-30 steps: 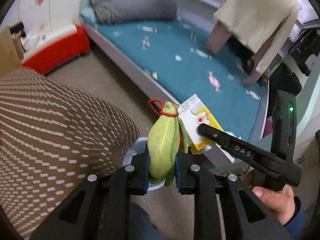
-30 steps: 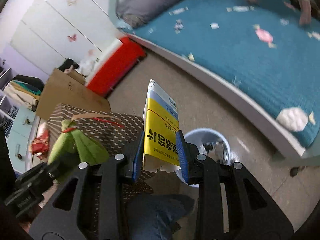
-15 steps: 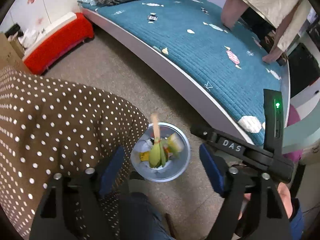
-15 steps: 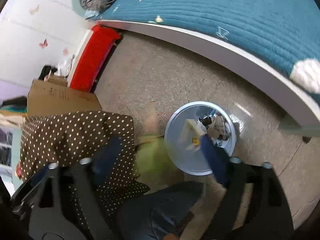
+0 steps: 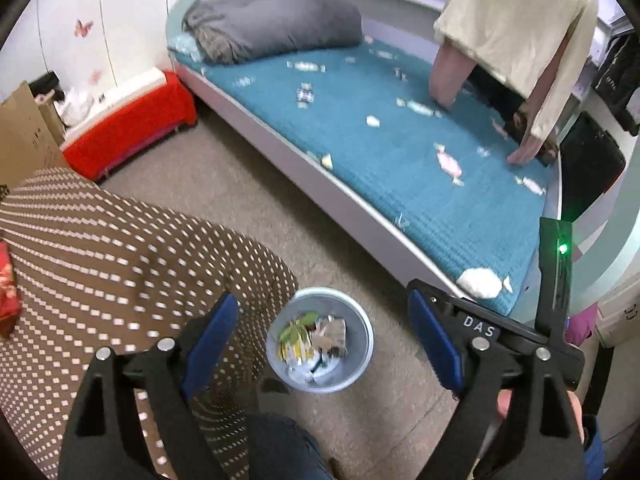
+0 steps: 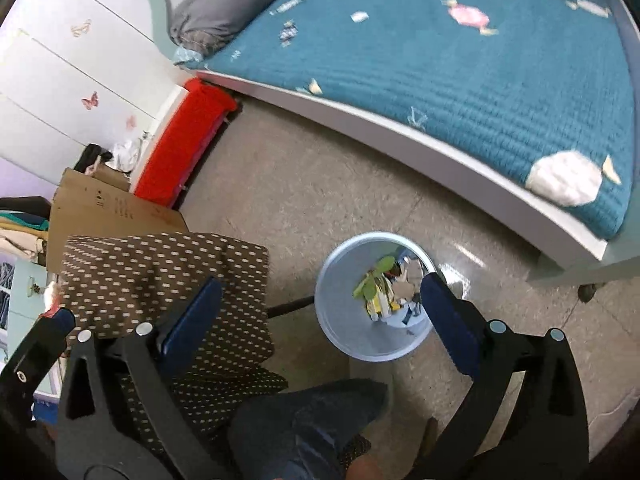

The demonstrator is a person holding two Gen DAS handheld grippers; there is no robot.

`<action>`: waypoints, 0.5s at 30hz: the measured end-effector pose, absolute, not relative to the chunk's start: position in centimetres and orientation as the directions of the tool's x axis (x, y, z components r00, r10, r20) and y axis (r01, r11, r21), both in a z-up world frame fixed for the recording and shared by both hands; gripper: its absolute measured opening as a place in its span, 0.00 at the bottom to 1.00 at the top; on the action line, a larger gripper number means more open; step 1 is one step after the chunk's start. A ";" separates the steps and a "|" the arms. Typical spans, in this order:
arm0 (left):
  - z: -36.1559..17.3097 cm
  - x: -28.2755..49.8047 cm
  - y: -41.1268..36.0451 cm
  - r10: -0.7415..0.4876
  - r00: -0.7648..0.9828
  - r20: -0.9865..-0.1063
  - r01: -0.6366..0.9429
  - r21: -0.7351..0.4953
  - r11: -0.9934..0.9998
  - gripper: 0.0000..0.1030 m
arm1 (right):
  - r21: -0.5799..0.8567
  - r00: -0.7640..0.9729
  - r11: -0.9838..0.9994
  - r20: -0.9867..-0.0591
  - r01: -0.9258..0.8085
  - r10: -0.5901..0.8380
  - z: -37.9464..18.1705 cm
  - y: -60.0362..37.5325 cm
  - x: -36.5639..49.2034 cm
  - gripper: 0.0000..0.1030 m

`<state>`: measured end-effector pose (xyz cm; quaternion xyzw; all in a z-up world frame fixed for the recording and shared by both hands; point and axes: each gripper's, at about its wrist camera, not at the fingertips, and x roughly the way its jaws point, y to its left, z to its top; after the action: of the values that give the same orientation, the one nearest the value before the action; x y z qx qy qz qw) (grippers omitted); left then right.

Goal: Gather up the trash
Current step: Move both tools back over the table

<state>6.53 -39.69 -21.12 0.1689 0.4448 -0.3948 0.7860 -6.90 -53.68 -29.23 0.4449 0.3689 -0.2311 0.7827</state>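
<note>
Step in hand: dropping rubbish into the bin; judging by the empty claws above it, this drop looks done.
Left claw: its jaws are opening, nothing between the blue pads; the bin shows in the gap below them.
Right claw: spread wide and empty, with the bin seen between its pads, nearer the right-hand one.
Bin: a pale round bin on the floor, at about 6 o'clock in the left wrist view, just beside the spotted brown cover that lies at its 9 o'clock.
In the bin: a green leafy thing, a yellow carton and scraps of paper and card; the bin is partly filled, its wall bare on the near side.
Trash left: small wrappers are scattered over the blue bed, which runs from 12 to 3 o'clock of the bin; a white crumpled lump sits at the bed's near corner, near the bin.
Other person: someone in a beige top leans on the far side of the bed at about 1 o'clock.
Next move, as I judge it: swing both claws up toward the bed at 1 to 2 o'clock and pick a wrapper each; the white lump is the closest candidate. The wrappers lie flat on a soft quilt, so the pads likely need to pinch low without snagging the fabric.
</note>
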 end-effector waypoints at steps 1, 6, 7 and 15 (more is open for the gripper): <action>-20.6 6.3 -39.2 -0.480 0.307 -0.822 0.769 -0.082 0.633 0.83 | 0.527 0.629 0.508 -0.777 0.682 -0.039 -28.5 -53.4 -6.9 0.94; -17.1 5.1 -36.9 -0.517 0.380 -0.767 0.762 -0.057 0.644 0.85 | 0.530 0.680 0.568 -0.729 0.630 -0.074 -23.6 -51.7 -6.5 0.94; -16.3 4.7 -36.3 -0.530 0.395 -0.751 0.764 -0.052 0.643 0.85 | 0.530 0.690 0.581 -0.719 0.617 -0.077 -22.6 -51.3 -6.3 0.94; -12.4 3.7 -31.3 -0.565 0.536 -0.627 0.707 -0.033 0.706 0.89 | 0.491 0.764 0.708 -0.636 0.508 -0.108 -14.5 -46.8 -4.6 0.94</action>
<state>3.68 -31.27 -12.39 0.1131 0.3130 -0.3660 0.8690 -4.59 -46.83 -14.54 0.3395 0.2948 -0.1757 0.8758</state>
